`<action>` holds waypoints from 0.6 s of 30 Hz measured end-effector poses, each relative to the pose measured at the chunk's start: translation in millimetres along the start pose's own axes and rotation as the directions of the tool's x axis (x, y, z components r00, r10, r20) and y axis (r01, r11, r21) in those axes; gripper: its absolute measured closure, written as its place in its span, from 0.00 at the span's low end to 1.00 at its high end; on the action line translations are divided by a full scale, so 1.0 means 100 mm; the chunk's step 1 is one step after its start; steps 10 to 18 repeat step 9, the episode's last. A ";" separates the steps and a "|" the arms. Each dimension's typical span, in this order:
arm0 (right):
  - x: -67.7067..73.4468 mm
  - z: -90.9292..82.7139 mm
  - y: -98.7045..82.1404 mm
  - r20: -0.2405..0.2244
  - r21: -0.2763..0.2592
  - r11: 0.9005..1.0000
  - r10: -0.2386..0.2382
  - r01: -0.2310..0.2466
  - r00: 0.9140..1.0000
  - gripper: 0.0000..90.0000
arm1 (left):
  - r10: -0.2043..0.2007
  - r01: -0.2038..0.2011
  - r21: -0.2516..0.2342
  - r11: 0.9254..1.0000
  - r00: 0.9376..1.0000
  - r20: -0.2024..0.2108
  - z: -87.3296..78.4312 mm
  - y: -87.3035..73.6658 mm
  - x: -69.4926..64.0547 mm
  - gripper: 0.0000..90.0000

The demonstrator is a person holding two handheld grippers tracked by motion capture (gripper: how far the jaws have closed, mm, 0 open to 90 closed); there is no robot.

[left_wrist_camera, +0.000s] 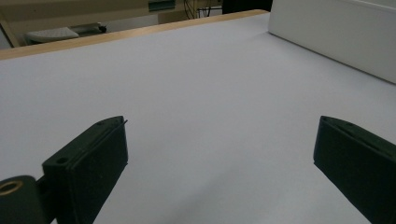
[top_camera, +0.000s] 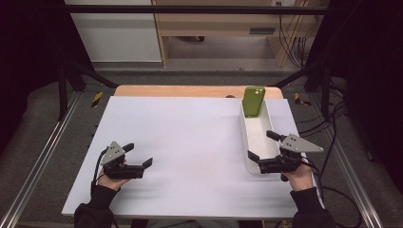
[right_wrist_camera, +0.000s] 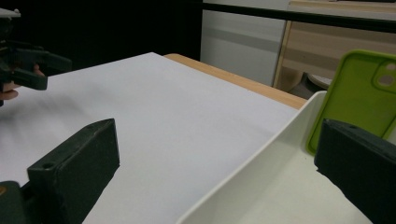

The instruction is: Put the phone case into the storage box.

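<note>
Left hand-held gripper (top_camera: pixel 140 154): held by the person's left hand (top_camera: pixel 105 181) low over the near left part of the bench (top_camera: pixel 180 142); jaws spread wide apart with nothing between them, pointing toward the right side of the bench. In the left gripper view the two black jaws frame bare white surface, with the tray's outer wall at the upper right.
Right hand-held gripper (top_camera: pixel 261 146): held by the person's right hand (top_camera: pixel 298 175) at the near end of the tray; jaws also wide apart and clamped on nothing. In the right gripper view one jaw stands outside the tray's long wall over the bench, the other over the inside of the tray. Whether either jaw touches the wall I cannot tell.
Tray (top_camera: pixel 245 133): long, narrow and white, lying on the right part of the bench with its length running from the near side to the far side.
Phone case (top_camera: pixel 253 100): lime green, with a camera cut-out at its upper corner, standing up on end at the far end of the tray and leaning on the end wall. In the right gripper view it (right_wrist_camera: pixel 356 100) shows beyond the right jaw, well apart from it.
Bench: covered by a white sheet, with a strip of wooden edge (top_camera: pixel 190 90) showing along the far side.
Surroundings: black frame bars around the bench, cables on the floor at the right, and pale wooden furniture beyond.
</note>
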State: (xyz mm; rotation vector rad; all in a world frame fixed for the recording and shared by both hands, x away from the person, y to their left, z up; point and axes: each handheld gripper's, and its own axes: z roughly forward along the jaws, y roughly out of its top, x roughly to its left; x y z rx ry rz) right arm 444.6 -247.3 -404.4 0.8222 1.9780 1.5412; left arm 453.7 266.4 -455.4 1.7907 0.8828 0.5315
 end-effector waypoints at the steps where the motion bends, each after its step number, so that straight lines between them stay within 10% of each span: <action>1: 0.00 -0.01 -0.02 0.004 0.003 1.000 0.004 -0.004 1.000 0.01 | -0.002 0.002 -0.001 1.000 1.000 0.001 0.00 0.00 0.00 0.03; 18: -0.05 -0.22 -0.22 0.023 -0.038 0.998 0.046 -0.045 0.999 0.01 | 0.000 0.000 -0.006 1.000 1.000 0.009 0.00 0.00 -0.01 0.03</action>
